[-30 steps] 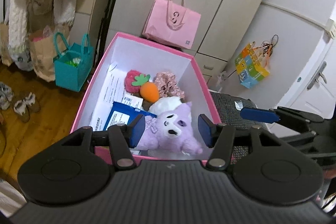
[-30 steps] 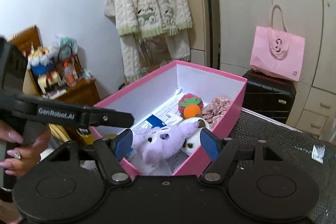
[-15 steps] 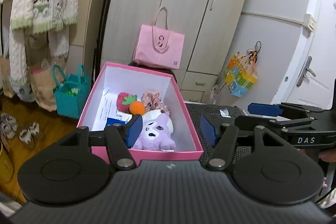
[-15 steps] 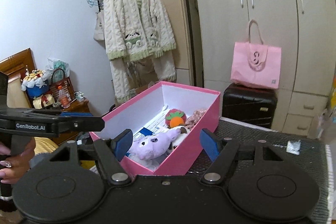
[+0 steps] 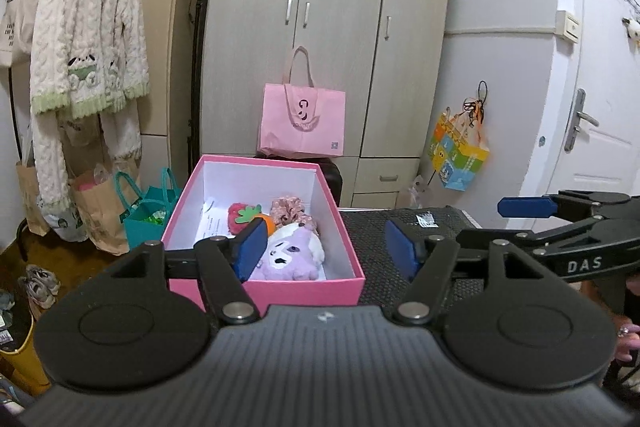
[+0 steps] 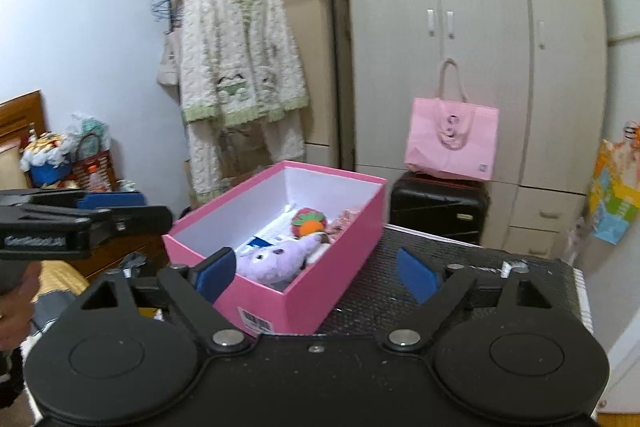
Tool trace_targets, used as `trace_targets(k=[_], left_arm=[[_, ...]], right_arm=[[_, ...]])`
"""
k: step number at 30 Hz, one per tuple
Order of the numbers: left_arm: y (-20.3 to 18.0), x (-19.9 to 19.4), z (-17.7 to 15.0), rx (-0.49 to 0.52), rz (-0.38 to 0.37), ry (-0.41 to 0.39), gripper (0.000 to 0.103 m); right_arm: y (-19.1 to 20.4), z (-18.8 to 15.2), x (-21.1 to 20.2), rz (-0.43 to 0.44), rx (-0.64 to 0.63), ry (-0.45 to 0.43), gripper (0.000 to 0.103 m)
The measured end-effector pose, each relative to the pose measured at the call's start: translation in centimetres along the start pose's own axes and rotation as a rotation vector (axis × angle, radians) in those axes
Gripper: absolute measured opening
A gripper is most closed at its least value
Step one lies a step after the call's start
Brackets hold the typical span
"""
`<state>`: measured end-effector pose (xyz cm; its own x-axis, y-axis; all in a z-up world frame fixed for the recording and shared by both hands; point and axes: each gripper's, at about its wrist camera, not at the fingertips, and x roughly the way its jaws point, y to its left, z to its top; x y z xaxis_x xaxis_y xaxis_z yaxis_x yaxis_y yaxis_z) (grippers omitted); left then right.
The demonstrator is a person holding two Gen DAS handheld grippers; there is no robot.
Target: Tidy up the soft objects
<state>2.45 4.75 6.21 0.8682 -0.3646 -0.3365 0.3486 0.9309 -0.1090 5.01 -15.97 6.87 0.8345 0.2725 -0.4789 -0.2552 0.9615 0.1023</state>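
A pink box (image 5: 304,290) (image 6: 332,279) stands on a black mesh tabletop (image 5: 372,231) (image 6: 400,299). In it lie a purple plush (image 5: 286,257) (image 6: 272,261), a red strawberry and orange carrot toy (image 5: 244,215) (image 6: 309,222), a pink scrunchie (image 5: 288,207) and papers. My left gripper (image 5: 326,250) is open and empty, held back in front of the box. My right gripper (image 6: 316,273) is open and empty, back from the box's near corner. Each gripper shows at the edge of the other's view.
A pink tote (image 5: 303,125) sits on a black suitcase (image 6: 438,205) before a wardrobe. A knitted cardigan (image 5: 86,39) hangs on a rack at left, with paper bags and a teal bag (image 5: 148,213) on the floor. A door (image 5: 592,115) is at right.
Both grippers have pulled back and up from the box, so it looks smaller and farther. The purple plush stays lying in the box. Both stay open.
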Motion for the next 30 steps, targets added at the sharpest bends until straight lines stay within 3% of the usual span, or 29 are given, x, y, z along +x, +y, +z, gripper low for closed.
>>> trace_targets(k=[6,9,12,16,22,30], left_arm=[[-1.3,-0.8,-0.7,0.039,0.05,-0.021,0.077],[-1.5,-1.1,-1.1,0.035,0.062,-0.035,0.088],[-1.9,-1.1,-1.5,0.043,0.066,-0.054,0.098],[-2.0,-0.7,-1.8,0.043,0.099,-0.08,0.103],[-2.5,1.0,-2.6,0.011,0.16,-0.066,0.103],[-3.2,1.9,-4.1,0.02,0.243,-0.038,0.103]], right_arm=[[-1.3,-1.1,0.2,-0.024,0.023,0.055,0.097],[-1.9,-1.7,-0.1,-0.047,0.022,0.083,0.102],[-2.2,-2.2,-0.3,-0.139,-0.03,0.105,0.103],[-3.5,-2.5,-1.4,-0.203,0.045,0.086,0.103],[-2.6,-3.7,-3.1,-0.317,0.07,0.036,0.103],[-0.3,-5.2,-4.3,-0.381,0.071,-0.021,0.103]])
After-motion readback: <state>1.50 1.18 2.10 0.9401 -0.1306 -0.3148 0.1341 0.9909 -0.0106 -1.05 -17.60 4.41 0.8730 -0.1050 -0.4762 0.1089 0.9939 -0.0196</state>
